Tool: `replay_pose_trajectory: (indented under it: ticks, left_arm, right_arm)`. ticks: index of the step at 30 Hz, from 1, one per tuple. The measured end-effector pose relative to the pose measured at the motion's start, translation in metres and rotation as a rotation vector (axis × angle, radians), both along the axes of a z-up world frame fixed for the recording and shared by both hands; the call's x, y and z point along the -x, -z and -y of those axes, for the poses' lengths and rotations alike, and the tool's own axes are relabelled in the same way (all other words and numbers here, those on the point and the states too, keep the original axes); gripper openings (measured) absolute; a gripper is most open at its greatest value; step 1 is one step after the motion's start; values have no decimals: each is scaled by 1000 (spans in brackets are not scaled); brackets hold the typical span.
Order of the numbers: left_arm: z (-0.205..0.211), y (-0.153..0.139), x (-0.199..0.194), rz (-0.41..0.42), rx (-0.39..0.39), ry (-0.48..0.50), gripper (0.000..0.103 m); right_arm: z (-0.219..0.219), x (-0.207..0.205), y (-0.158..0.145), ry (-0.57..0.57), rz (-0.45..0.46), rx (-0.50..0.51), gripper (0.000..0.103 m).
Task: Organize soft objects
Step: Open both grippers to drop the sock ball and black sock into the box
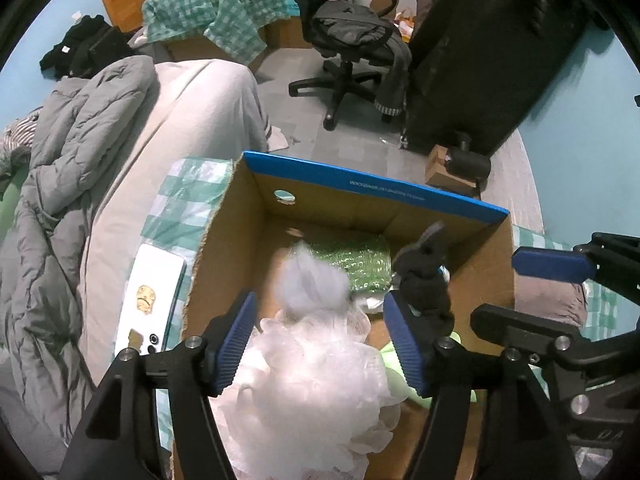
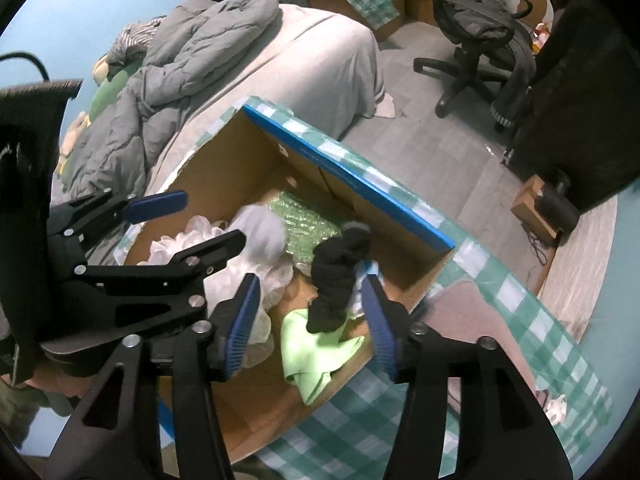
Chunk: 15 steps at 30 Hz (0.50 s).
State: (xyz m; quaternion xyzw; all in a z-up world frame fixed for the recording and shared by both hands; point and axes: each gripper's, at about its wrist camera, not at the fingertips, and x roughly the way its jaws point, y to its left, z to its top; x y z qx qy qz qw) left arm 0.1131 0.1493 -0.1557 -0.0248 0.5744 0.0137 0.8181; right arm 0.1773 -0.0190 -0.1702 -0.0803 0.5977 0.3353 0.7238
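An open cardboard box (image 1: 256, 216) with a blue-edged flap holds soft things: a white mesh pouf (image 1: 316, 376), a blurred grey fluff ball (image 1: 314, 282), green bubble wrap (image 1: 360, 258), a dark sock bundle (image 1: 426, 284) and a light green cloth (image 2: 316, 354). My left gripper (image 1: 320, 336) is open above the pouf and holds nothing. My right gripper (image 2: 312, 308) is open over the box; the dark sock bundle (image 2: 336, 284) hangs between its fingers, blurred, apparently loose. The box (image 2: 224, 160) sits on a green checked cloth (image 2: 520, 320).
A white phone (image 1: 152, 300) lies left of the box on the checked cloth. A bed with a grey duvet (image 1: 80, 152) is to the left. An office chair (image 1: 352, 48) and a black cabinet (image 1: 480, 60) stand beyond on the grey floor.
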Motion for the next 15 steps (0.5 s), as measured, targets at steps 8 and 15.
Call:
replay_pose_trajectory:
  ticks: [8,15]
  left_arm:
    - [-3,-14,6,24,12,-8,72]
    - [4,-25,13,34,7,-9,72]
  right_arm:
    - [15,-1,-10,33,0,-23,65]
    - [33,5,-19,51,11,-25,68]
